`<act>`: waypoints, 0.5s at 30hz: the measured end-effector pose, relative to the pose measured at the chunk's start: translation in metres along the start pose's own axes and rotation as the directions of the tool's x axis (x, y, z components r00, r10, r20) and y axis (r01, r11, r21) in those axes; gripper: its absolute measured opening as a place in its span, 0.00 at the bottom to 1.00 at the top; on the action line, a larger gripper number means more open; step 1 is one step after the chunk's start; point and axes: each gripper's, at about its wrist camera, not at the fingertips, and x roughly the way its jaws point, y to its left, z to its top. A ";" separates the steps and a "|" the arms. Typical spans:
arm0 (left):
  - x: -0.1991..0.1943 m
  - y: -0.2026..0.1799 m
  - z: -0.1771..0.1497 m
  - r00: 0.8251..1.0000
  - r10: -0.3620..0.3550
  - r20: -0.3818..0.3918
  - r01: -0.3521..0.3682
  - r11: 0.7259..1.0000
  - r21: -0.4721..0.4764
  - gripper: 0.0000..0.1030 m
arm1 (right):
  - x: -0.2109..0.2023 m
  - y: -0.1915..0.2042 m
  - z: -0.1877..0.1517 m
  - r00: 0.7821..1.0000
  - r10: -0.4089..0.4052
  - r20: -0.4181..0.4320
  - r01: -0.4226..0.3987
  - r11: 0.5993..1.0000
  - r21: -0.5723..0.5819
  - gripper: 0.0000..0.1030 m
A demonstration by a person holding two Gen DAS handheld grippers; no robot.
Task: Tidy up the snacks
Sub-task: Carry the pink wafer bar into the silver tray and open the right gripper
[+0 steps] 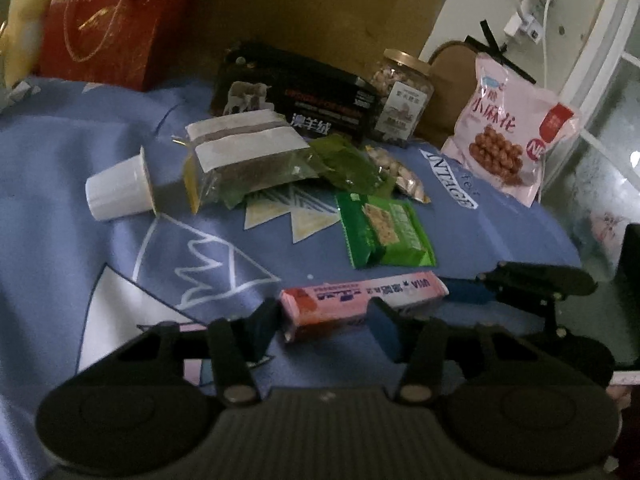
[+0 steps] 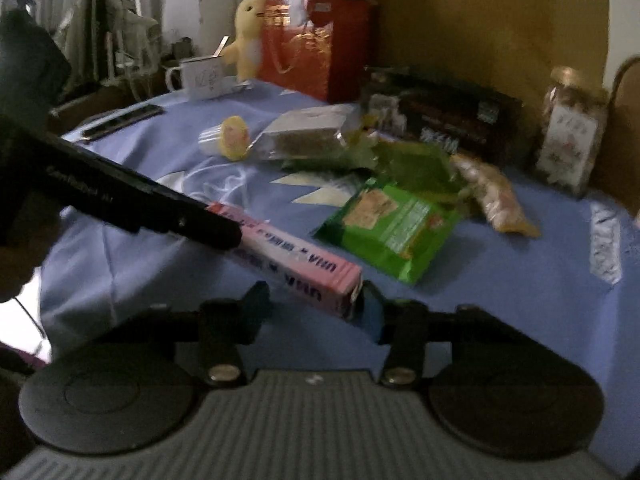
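Note:
A long pink snack box lies on the blue cloth at the front. My left gripper is open, its fingers either side of the box's left end. My right gripper is open at the box's other end; its right finger touches the box's end. The right gripper also shows in the left wrist view. Beyond lie a green cracker pack, a clear bag with a white label, a white cup, a nut packet, a pink bag and a jar.
A black box and a red gift bag stand at the back against a brown board. A yellow plush toy and a white mug stand at the far left. The cloth's edge drops off at the right.

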 end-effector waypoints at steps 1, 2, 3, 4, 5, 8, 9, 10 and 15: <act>-0.003 -0.001 0.003 1.000 -0.001 0.005 0.001 1.000 -0.001 0.45 | 0.000 0.000 0.002 1.000 -0.021 0.001 0.021 1.000 0.008 0.40; -0.006 -0.003 0.007 1.000 -0.001 0.020 0.000 1.000 0.008 0.45 | -0.001 -0.003 0.005 1.000 -0.022 0.004 0.022 0.999 0.024 0.40; -0.010 -0.005 0.012 0.999 0.002 0.039 -0.003 1.000 0.023 0.45 | -0.003 -0.007 0.010 1.000 -0.016 0.019 0.015 0.999 0.045 0.40; -0.015 -0.008 0.021 0.998 0.004 0.066 -0.006 0.999 0.041 0.45 | -0.006 -0.010 0.016 0.999 -0.016 0.039 0.014 0.999 0.052 0.40; -0.019 -0.010 0.031 0.996 0.006 0.093 -0.011 0.998 0.056 0.45 | -0.010 -0.013 0.025 0.997 -0.028 0.065 0.025 0.999 0.047 0.40; -0.024 -0.016 0.075 0.985 0.012 0.174 -0.027 0.996 0.087 0.45 | -0.013 -0.021 0.057 0.986 -0.070 0.154 0.069 0.998 0.014 0.40; -0.023 -0.017 0.092 0.980 0.016 0.200 -0.035 0.995 0.096 0.45 | -0.012 -0.028 0.069 0.981 -0.081 0.179 0.081 0.997 0.011 0.40; -0.019 -0.017 0.110 0.974 0.019 0.228 -0.045 0.993 0.109 0.45 | -0.008 -0.036 0.082 0.975 -0.092 0.202 0.091 0.996 0.015 0.40; 0.036 -0.005 0.196 0.968 0.048 0.245 -0.072 0.993 0.090 0.45 | 0.035 -0.088 0.136 0.954 -0.156 0.255 0.147 0.988 0.055 0.40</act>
